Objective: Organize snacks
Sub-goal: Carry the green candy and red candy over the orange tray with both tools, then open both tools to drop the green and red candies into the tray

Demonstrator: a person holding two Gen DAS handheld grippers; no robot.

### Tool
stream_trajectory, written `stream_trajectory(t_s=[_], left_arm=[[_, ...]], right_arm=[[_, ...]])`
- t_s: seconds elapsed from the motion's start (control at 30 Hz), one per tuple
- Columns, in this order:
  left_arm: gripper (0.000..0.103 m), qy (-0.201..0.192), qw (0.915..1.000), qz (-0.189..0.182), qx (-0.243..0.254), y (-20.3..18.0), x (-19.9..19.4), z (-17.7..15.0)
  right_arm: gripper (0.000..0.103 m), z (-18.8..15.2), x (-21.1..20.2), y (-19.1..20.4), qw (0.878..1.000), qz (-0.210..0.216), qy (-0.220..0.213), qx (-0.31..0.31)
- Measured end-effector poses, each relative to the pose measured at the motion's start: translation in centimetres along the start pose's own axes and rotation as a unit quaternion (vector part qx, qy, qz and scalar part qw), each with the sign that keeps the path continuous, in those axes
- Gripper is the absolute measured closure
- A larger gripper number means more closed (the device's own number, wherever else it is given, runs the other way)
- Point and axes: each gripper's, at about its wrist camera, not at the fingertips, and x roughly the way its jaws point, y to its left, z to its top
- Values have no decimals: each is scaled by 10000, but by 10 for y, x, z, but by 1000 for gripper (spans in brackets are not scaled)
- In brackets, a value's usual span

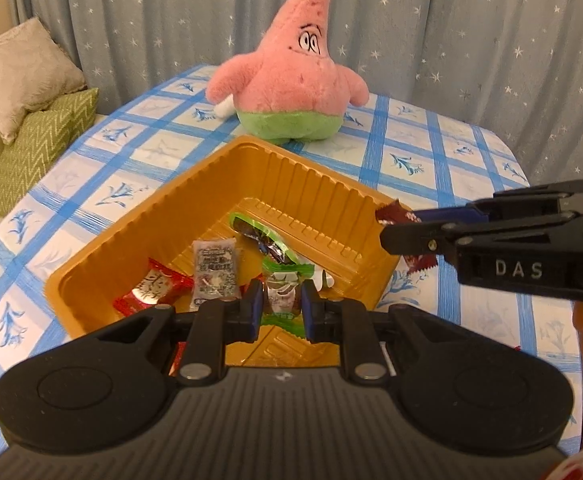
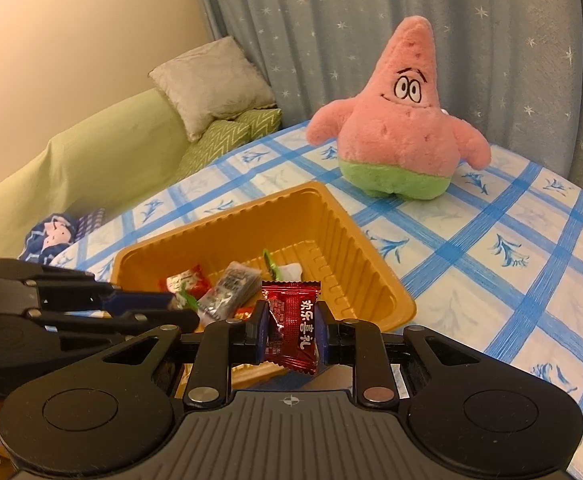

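Note:
An orange plastic tray (image 1: 323, 184) (image 2: 351, 240) sits on the blue checked tablecloth and holds several wrapped snacks, among them a red one (image 1: 151, 288) and a grey one (image 1: 214, 270). My left gripper (image 1: 281, 306) is shut on a green-edged snack packet (image 1: 283, 280) over the tray's near side. My right gripper (image 2: 291, 326) is shut on a dark red candy packet (image 2: 291, 320), held above the tray's right rim; it also shows in the left wrist view (image 1: 395, 216).
A pink Patrick plush toy (image 1: 291, 80) (image 2: 399, 128) stands on the table behind the tray. A green sofa with cushions (image 2: 215, 80) lies to the left. Star-patterned curtains hang behind.

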Motion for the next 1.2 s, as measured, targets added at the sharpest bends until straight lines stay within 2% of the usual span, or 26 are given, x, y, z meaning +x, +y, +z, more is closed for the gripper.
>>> stream_trajectory(t_s=[0.5, 0.73, 1.2], left_arm=[[85, 327, 9995, -26, -31, 3, 38, 2], [84, 327, 9993, 16, -172, 14, 36, 3], [83, 367, 9972, 348, -550, 48, 26, 1]], right_arm=[[79, 10, 17, -17, 9998, -69, 36, 156], [79, 14, 20, -19, 9998, -80, 12, 175], [79, 24, 46, -22, 9998, -138, 97, 102]])
